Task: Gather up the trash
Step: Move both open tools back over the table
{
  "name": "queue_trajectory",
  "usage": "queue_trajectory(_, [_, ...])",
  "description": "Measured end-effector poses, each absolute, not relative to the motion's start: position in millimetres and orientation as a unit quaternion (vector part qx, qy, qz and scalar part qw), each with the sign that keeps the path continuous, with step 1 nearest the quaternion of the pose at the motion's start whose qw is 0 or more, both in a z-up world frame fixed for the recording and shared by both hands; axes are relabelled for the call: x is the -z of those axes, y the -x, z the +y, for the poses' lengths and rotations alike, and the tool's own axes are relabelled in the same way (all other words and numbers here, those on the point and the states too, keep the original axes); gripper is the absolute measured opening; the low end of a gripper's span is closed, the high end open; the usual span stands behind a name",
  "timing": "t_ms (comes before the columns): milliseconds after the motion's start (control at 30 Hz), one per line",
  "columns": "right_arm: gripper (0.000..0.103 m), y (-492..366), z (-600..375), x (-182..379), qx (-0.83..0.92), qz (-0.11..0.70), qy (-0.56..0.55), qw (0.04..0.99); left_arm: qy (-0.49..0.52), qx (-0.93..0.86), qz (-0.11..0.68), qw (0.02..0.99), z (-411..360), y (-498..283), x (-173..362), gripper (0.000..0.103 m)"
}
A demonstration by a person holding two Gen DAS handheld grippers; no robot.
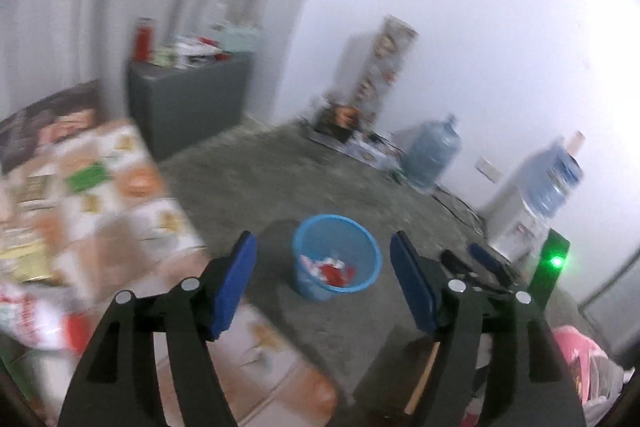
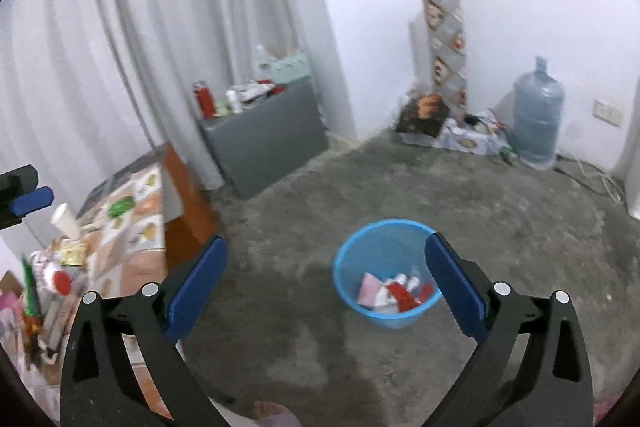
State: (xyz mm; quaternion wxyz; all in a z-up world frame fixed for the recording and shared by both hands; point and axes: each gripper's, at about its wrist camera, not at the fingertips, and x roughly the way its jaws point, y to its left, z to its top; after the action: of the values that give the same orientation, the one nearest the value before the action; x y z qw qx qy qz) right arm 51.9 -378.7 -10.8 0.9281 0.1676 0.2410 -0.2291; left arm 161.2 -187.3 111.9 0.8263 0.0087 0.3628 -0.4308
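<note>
Trash (image 2: pixel 394 293) is seen lying in the blue bin (image 2: pixel 384 231) on the floor, just beyond both tongs. Left tongs (image 1: pixel 322 283) and right tongs (image 2: pixel 326 287) are held spread and empty above it, presumably for dropping; more litter remains on the tabletop (image 2: pixel 136 227) to their left.

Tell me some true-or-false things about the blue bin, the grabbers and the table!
1. The blue bin is empty. False: white and red trash lies inside.
2. Both grabbers are holding nothing. True: the left gripper and the right gripper are open and empty.
3. The bin stands on the table. False: it stands on the grey floor.
4. Litter is on the table. True: a white cup and wrappers lie there.
</note>
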Motion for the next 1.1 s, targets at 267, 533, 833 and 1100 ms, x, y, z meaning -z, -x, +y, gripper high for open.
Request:
queue_trajectory(267, [0.095, -87, -344, -5, 0.113, 0.253, -0.203, 0.939, 0.034, 0.297, 0.29, 0.909, -33, -169, -176, 0.08])
queue_trajectory(533, [0.095, -129, -300, -9, 0.034, 0.285, -0.209, 0.935, 0.089, 0.221, 0.281, 0.93, 58, -161, -172, 0.081])
queue_trajectory(833, [0.094, -158, -252, -6, -0.02, 0.319, -0.185, 0.929, 0.109, 0.19, 0.299, 0.929, 98, -163, -133, 0.081])
queue_trajectory(1100, [0.093, -193, -223, 7, -0.068, 0.345, -0.19, 0.917, 0.123, 0.196, 0.322, 0.918, 120, -198, -128, 0.081])
